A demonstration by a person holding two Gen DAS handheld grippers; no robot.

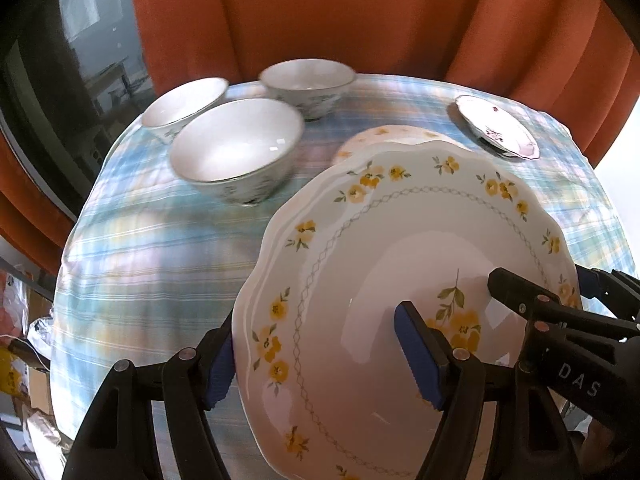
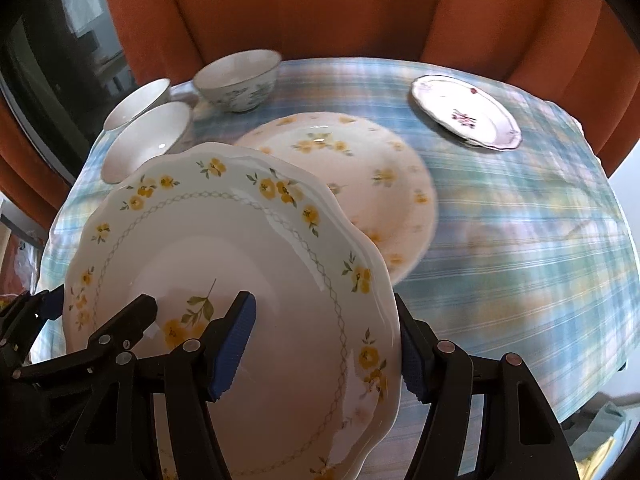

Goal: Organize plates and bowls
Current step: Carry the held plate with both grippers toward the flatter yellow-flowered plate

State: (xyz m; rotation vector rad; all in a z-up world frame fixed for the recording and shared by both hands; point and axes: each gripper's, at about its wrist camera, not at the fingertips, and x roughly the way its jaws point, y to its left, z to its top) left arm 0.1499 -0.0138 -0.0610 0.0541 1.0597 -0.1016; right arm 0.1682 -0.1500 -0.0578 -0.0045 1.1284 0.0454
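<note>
A large white plate with yellow flowers (image 1: 360,248) (image 2: 224,240) is held tilted above the table by both grippers. My left gripper (image 1: 320,360) is shut on its left rim, my right gripper (image 2: 328,352) on its right rim; each shows in the other's view. A second yellow-flowered plate (image 2: 360,168) (image 1: 400,133) lies on the plaid cloth just beyond and partly under the held one. Three white bowls (image 1: 236,144) (image 1: 184,100) (image 1: 308,80) stand at the back left. A small plate with a purple flower (image 2: 468,110) (image 1: 496,126) lies at the back right.
A round table with a blue plaid cloth (image 2: 520,240) (image 1: 152,248) fills both views. An orange curtain (image 1: 340,16) hangs behind it, with a dark window (image 1: 60,80) to the left. Clutter (image 1: 24,360) lies on the floor at the left.
</note>
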